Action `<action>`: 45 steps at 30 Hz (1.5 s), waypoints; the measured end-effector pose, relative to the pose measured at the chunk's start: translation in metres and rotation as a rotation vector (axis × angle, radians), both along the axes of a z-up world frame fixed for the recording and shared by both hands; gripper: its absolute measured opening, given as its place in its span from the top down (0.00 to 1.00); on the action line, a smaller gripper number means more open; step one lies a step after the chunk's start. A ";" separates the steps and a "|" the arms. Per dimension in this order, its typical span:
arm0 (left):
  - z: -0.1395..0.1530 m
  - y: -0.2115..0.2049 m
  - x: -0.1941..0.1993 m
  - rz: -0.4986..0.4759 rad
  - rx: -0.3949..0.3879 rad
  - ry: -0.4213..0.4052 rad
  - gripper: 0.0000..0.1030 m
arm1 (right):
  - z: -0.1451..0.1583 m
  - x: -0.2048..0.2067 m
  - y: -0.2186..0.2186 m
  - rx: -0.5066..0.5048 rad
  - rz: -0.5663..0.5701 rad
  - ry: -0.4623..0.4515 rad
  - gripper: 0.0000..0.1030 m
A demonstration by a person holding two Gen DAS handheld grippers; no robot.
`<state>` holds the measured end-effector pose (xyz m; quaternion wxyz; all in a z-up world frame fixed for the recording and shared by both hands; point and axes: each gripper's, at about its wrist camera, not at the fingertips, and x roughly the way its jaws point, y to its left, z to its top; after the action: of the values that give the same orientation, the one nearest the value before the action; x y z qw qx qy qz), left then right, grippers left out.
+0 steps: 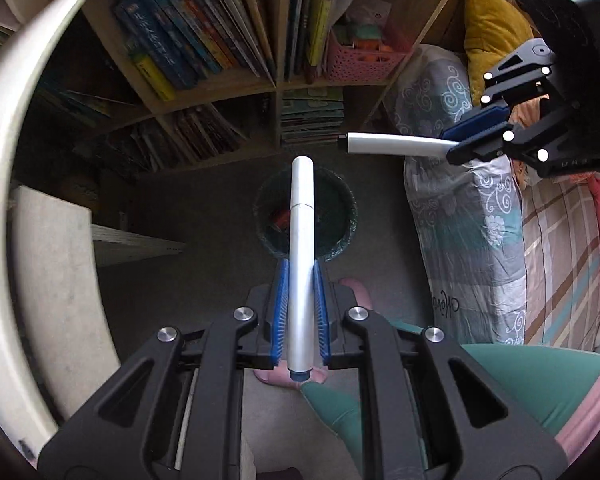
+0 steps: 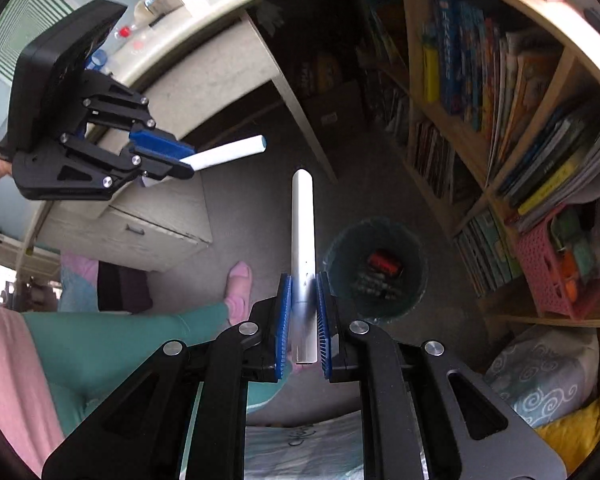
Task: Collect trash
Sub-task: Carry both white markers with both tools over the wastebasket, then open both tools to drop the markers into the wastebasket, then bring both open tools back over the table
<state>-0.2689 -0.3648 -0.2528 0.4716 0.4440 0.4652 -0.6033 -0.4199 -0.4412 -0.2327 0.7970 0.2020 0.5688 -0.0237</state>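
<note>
- My left gripper (image 1: 300, 280) pinches a white marker (image 1: 301, 240), pointing down over the bin (image 1: 342, 216) on the floor.
- My right gripper (image 2: 303, 292) clamps a second marker (image 2: 303, 232), just left of the bin.
- Bookshelf (image 2: 500, 120) stands behind; bedding (image 1: 480, 220) lies right.

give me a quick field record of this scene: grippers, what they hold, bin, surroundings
left gripper: shut on a white marker, blue end toward the camera
right gripper: shut on a second white marker
bin: round, lined, on the floor, some trash already inside
marker over bin: left one lines up with it in the left wrist view
bookshelf: behind the bin, full of books
pink basket: on a shelf
</note>
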 end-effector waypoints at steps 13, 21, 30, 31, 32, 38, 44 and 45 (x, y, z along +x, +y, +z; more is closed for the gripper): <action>-0.278 -0.084 -0.036 -0.042 0.165 0.012 0.89 | -0.284 -0.011 -0.056 0.118 -0.162 0.088 0.87; -0.415 -0.095 -0.043 -0.037 0.286 0.010 0.89 | -0.408 -0.007 -0.068 0.135 -0.221 0.187 0.87; -0.420 -0.083 -0.043 -0.026 0.298 -0.020 0.62 | -0.421 -0.011 -0.066 0.163 -0.232 0.219 0.68; -0.414 -0.081 -0.042 -0.019 0.290 -0.018 0.58 | -0.417 -0.012 -0.069 0.161 -0.239 0.212 0.65; -0.409 -0.077 -0.038 -0.020 0.285 -0.014 0.56 | -0.411 -0.013 -0.071 0.160 -0.242 0.201 0.65; -0.359 -0.059 -0.027 0.021 0.234 0.014 0.44 | -0.367 -0.016 -0.083 0.170 -0.263 0.146 0.53; -0.263 -0.024 -0.016 0.088 0.127 0.094 0.34 | -0.285 -0.008 -0.069 0.167 -0.157 0.093 0.37; -0.240 -0.016 -0.015 0.091 0.108 0.104 0.32 | -0.266 -0.006 -0.064 0.167 -0.122 0.077 0.31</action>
<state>-0.2840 -0.3805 -0.4930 0.4493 0.4153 0.5405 -0.5775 -0.4256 -0.5056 -0.4982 0.7518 0.3010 0.5858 -0.0326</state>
